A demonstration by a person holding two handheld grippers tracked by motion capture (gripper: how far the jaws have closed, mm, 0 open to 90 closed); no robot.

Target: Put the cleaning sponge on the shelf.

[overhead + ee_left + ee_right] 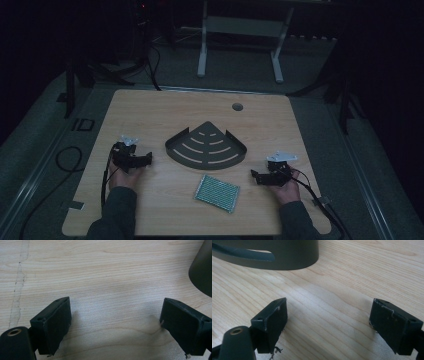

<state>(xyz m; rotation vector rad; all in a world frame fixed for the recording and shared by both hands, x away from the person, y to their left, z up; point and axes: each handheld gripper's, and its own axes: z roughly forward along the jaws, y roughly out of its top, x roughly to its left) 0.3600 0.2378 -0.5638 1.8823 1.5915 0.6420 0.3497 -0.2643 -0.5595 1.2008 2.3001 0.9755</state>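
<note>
The left hand-held gripper [142, 161] rests low on the desk [150, 115], and its two black jaws stand wide apart with nothing between them. In the left gripper view you see bare light wood between the jaws, and a bit of the dark tray [202, 270] peeks in at the top right corner. The right hand-held gripper [259, 176] also sits low on the desk, on the other side. Its jaws are spread wide too, and they hold nothing. In the right gripper view the curved dark wall of the tray [287, 255] stands near the top, well apart from the jaws. Each gripper is held by a hand in a dark sleeve that comes in from the bottom edge of the high view. The tray [206, 148] lies in the middle of the desk, between the two grippers. It is shaped like a fan, with curved slots cut in its floor and a low rim. Just in front of it, closer to the person, lies a small green mat [217, 193] with tiny dots, flat on the wood and apart from the tray. A small round hole [237, 106] sits near the far edge of the desk.
</note>
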